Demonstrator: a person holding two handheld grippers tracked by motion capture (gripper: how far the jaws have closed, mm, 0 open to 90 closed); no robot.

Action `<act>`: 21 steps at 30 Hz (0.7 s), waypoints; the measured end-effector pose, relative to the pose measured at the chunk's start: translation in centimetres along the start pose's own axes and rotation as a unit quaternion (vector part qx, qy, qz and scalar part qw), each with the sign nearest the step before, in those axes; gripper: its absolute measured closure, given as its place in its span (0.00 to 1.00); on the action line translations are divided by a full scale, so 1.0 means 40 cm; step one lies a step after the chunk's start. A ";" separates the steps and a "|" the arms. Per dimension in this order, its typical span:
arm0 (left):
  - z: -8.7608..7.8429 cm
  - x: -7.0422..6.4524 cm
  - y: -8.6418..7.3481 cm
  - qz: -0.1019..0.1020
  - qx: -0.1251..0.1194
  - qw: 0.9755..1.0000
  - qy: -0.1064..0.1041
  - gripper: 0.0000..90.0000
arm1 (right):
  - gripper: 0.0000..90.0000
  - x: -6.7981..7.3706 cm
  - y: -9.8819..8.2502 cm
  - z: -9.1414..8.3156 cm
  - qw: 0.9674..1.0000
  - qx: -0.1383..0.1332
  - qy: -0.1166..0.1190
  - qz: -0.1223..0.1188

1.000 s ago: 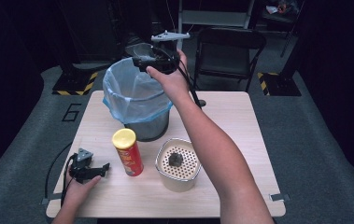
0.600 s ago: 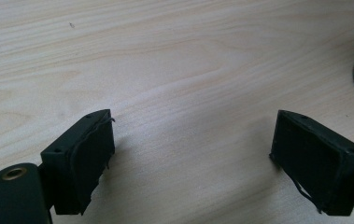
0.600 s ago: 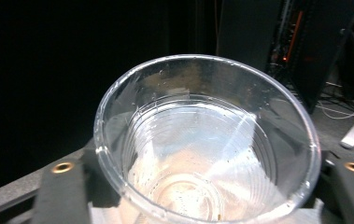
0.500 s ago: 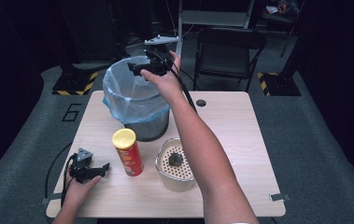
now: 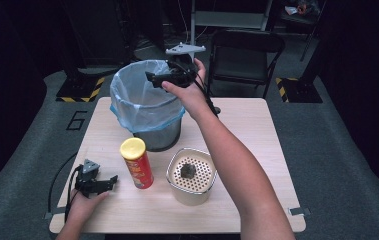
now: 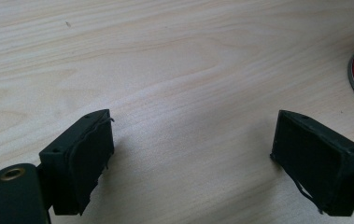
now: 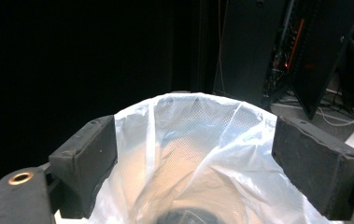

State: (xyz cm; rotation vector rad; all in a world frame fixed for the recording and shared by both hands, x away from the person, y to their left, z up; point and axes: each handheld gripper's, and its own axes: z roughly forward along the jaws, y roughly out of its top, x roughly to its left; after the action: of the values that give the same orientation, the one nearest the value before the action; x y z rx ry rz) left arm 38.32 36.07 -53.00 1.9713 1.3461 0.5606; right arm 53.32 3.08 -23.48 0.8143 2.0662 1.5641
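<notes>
From the high view, the right gripper [image 5: 153, 78] hovers over the lined bin [image 5: 142, 107]; the left gripper [image 5: 108, 181] rests on the table [image 5: 257, 130] beside the chip can [image 5: 136, 162]. Left gripper view: jaws spread, empty. Right gripper view: jaws apart, empty, above the liner [image 7: 198, 154] (something dark lies below, unidentifiable). A drop should stay centred.

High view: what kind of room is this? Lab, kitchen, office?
Most likely a lab or recording studio, not a home. The table stands alone on grey carpet in a dark room, with hazard-striped tape and a painted "6" on the floor, and a folding chair behind.
</notes>
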 end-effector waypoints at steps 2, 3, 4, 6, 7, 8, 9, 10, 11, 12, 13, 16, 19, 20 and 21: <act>0.000 -0.001 0.001 0.005 0.002 1.000 0.001 0.13 | 0.16 -0.005 -0.010 -0.025 1.000 0.003 -0.002 0.001; 0.000 0.000 0.001 0.005 0.002 1.000 0.001 0.13 | 0.17 -0.010 -0.016 -0.038 1.000 0.004 -0.009 0.000; 0.001 -0.001 0.001 0.005 0.002 1.000 0.001 0.13 | 0.18 -0.015 -0.024 -0.052 1.000 0.007 -0.017 -0.001; 0.000 -0.001 0.000 0.005 0.002 1.000 0.001 0.13 | 0.18 -0.025 -0.041 -0.080 1.000 0.008 -0.016 -0.002; 0.000 -0.001 0.000 0.004 0.002 1.000 0.001 0.13 | 0.18 -0.030 -0.051 -0.095 1.000 0.009 -0.018 -0.005; 0.003 -0.002 -0.001 0.002 -0.007 1.000 0.004 0.13 | 0.18 -0.036 -0.060 -0.110 1.000 0.012 -0.020 -0.009; 0.004 -0.002 -0.001 0.002 -0.009 1.000 0.005 0.13 | 0.18 -0.043 -0.071 -0.126 1.000 0.015 -0.019 -0.015; 0.004 -0.003 -0.001 0.000 -0.008 1.000 0.005 0.13 | 0.18 -0.049 -0.082 -0.143 1.000 0.018 -0.020 -0.016; 0.002 -0.004 -0.001 0.003 -0.008 1.000 0.006 0.14 | 0.18 -0.055 -0.093 -0.161 0.999 0.018 -0.022 -0.019; -0.001 -0.003 0.000 0.007 -0.004 1.000 0.007 0.15 | 0.18 -0.061 -0.104 -0.179 0.999 0.015 -0.024 -0.018; -0.002 -0.006 0.000 0.004 -0.005 1.000 0.007 0.16 | 0.19 -0.068 -0.116 -0.197 0.999 0.015 -0.028 -0.016; -0.005 -0.007 0.001 0.003 -0.002 1.000 -0.001 0.17 | 0.23 -0.091 -0.152 -0.246 0.999 0.017 -0.048 -0.014; -0.007 -0.009 0.004 -0.012 -0.001 1.000 -0.013 0.18 | 0.24 -0.111 -0.188 -0.284 0.998 0.018 -0.066 -0.013; -0.009 -0.010 0.004 -0.015 0.001 1.000 -0.015 0.18 | 0.24 -0.119 -0.198 -0.294 0.997 0.017 -0.069 -0.012; -0.009 -0.010 0.006 -0.011 -0.003 1.000 -0.014 0.18 | 0.25 -0.123 -0.208 -0.305 0.997 0.011 -0.070 -0.008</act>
State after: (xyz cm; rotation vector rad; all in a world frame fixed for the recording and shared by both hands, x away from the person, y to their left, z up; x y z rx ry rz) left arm 38.07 35.75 -52.58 1.9512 1.3452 0.5233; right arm 47.45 -10.58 -28.17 0.8867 1.9890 1.4350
